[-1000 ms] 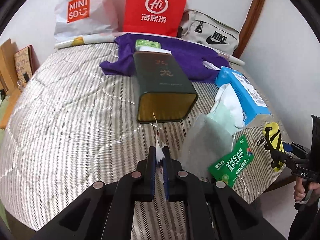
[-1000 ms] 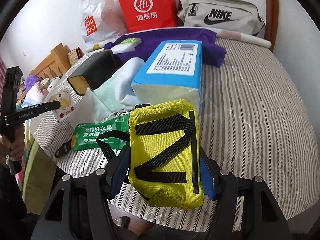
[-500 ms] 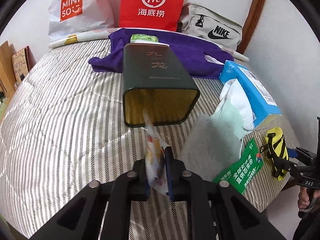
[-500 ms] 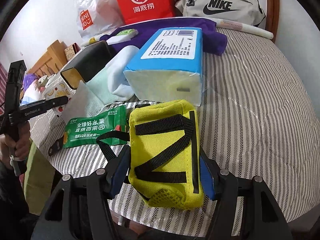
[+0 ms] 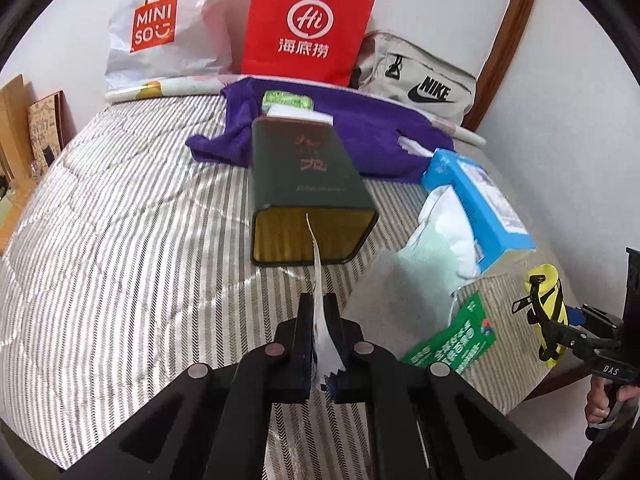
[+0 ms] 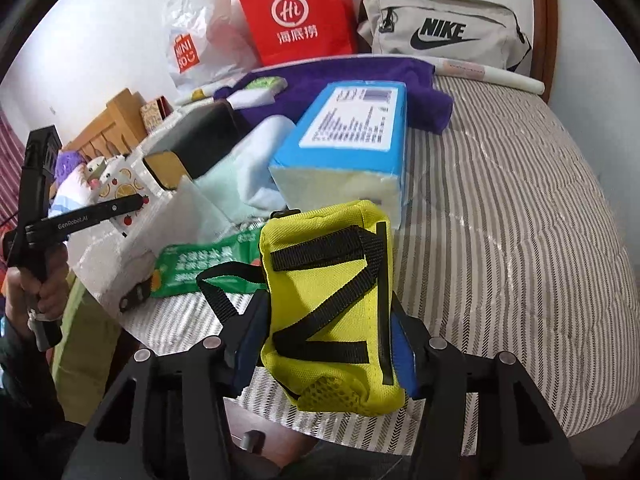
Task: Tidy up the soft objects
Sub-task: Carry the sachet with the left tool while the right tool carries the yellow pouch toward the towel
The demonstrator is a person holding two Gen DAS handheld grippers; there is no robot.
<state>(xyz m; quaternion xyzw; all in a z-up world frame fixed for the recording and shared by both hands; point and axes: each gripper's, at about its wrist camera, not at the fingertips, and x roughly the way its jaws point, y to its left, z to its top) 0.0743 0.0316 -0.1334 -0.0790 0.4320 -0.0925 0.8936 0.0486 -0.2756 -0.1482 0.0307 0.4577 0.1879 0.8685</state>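
My right gripper [image 6: 326, 308] has a yellow pouch with black straps [image 6: 328, 280] between its blue pads, lifted just off the striped bed [image 6: 500, 220]. Its jaws are closing and the pads press the pouch's sides. The left wrist view shows the same pouch [image 5: 546, 304] at the bed's right edge. My left gripper [image 5: 319, 300] is shut on a thin white packet [image 5: 316, 264], seen edge on, pointing at a dark green tin [image 5: 308, 184] whose open end faces me. In the right wrist view the packet [image 6: 120, 192] shows a fruit print.
A blue tissue pack [image 6: 352, 136], mint and white cloths [image 5: 440, 236], a grey cloth [image 5: 392, 292] and a green snack packet [image 5: 456, 336] crowd the bed's right side. A purple towel [image 5: 360, 136], red paper bag [image 5: 308, 24], Miniso bag [image 5: 160, 28] and Nike bag [image 5: 420, 76] line the back.
The white packet swung sideways half a second ago and now stands edge on again. The right jaws have narrowed on the yellow pouch, which tilts a little more.
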